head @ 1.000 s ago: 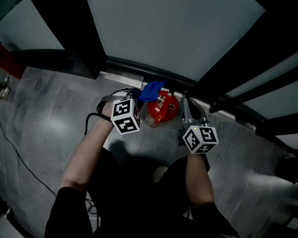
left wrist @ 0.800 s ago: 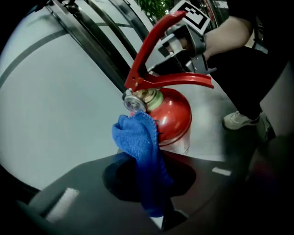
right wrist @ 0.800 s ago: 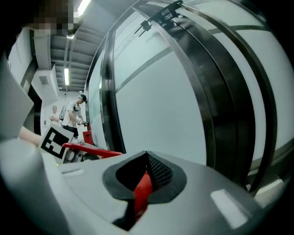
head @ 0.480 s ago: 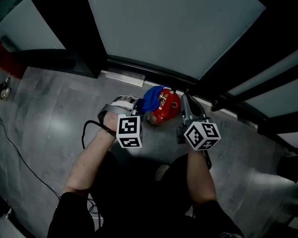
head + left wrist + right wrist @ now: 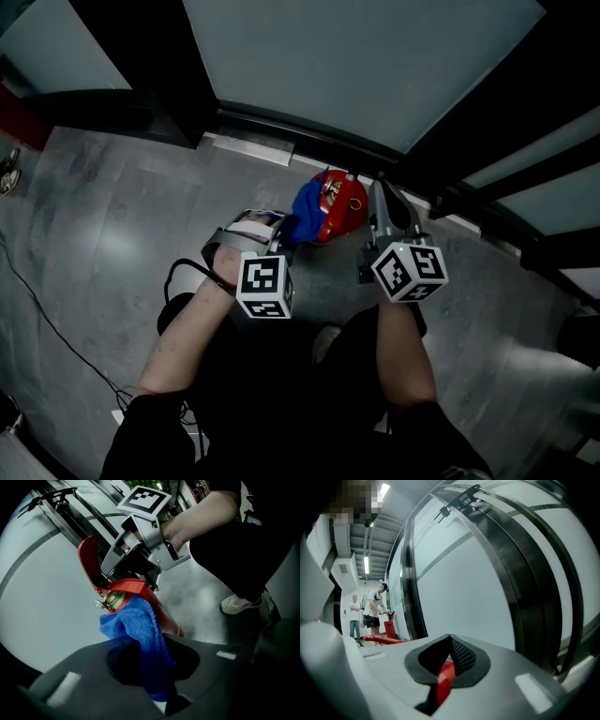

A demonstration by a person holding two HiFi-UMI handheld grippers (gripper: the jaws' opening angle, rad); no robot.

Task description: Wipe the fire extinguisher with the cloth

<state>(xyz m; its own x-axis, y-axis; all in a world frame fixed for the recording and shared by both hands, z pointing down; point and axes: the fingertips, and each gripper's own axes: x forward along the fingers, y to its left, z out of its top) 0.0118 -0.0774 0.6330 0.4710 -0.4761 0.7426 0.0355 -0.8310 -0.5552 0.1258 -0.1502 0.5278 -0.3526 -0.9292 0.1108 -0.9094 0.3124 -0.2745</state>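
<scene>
A red fire extinguisher (image 5: 339,204) stands on the grey floor against the glass wall. A blue cloth (image 5: 304,212) is pressed on its left side, and my left gripper (image 5: 284,228) is shut on that cloth. In the left gripper view the cloth (image 5: 140,632) hangs from the jaws against the extinguisher's (image 5: 161,613) red shoulder, just below its brass valve (image 5: 108,601). My right gripper (image 5: 379,208) is at the extinguisher's right side. In the right gripper view its jaws are shut on a red strip of the handle (image 5: 446,676). The left gripper view shows the right gripper (image 5: 140,555) gripping the red lever (image 5: 88,562).
Glass panels in dark frames (image 5: 375,66) rise right behind the extinguisher, with a metal sill (image 5: 248,148) at their foot. A black cable (image 5: 56,328) runs over the floor at left. My shoe (image 5: 323,345) is under the grippers. Two people (image 5: 370,609) stand far down the corridor.
My left gripper has pulled back toward me and lower, dragging the cloth from the extinguisher's top down its left side. The right gripper has barely moved.
</scene>
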